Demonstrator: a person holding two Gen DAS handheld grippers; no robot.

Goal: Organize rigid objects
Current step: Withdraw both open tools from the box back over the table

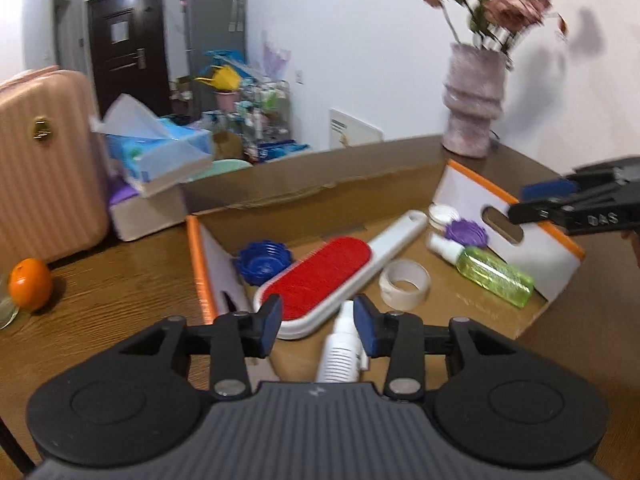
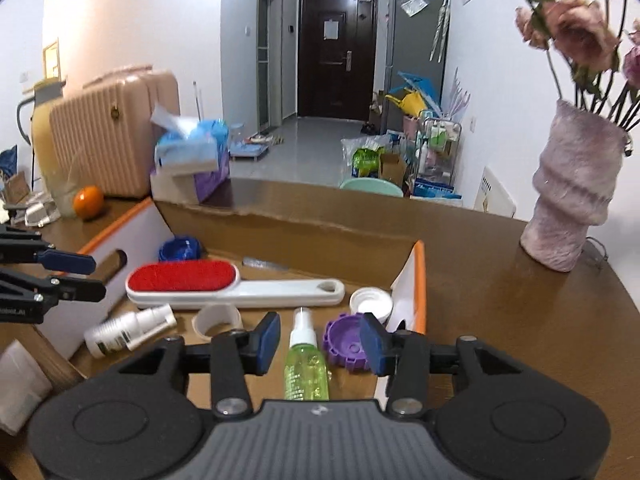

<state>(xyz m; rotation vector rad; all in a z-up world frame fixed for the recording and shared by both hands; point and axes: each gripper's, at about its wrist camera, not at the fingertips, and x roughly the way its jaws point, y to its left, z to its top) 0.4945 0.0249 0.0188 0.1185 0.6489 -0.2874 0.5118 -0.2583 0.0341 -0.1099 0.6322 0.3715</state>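
While your left gripper (image 1: 316, 322) and right gripper (image 2: 319, 340) hover spread and empty, the cardboard box (image 1: 320, 178) holds lint brush (image 1: 320, 274), tape roll (image 1: 405, 283), caps, spray bottles; nothing visibly remains outside.

Wooden table (image 2: 500, 320) bears cardboard box (image 2: 320, 224), vase (image 2: 568, 196), seemingly an orange (image 2: 88, 201).

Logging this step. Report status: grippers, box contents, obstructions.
Left gripper open over white spray bottle. Right gripper open over green spray bottle. Lint brush, tape roll already in cardboard box. Nothing blocking.
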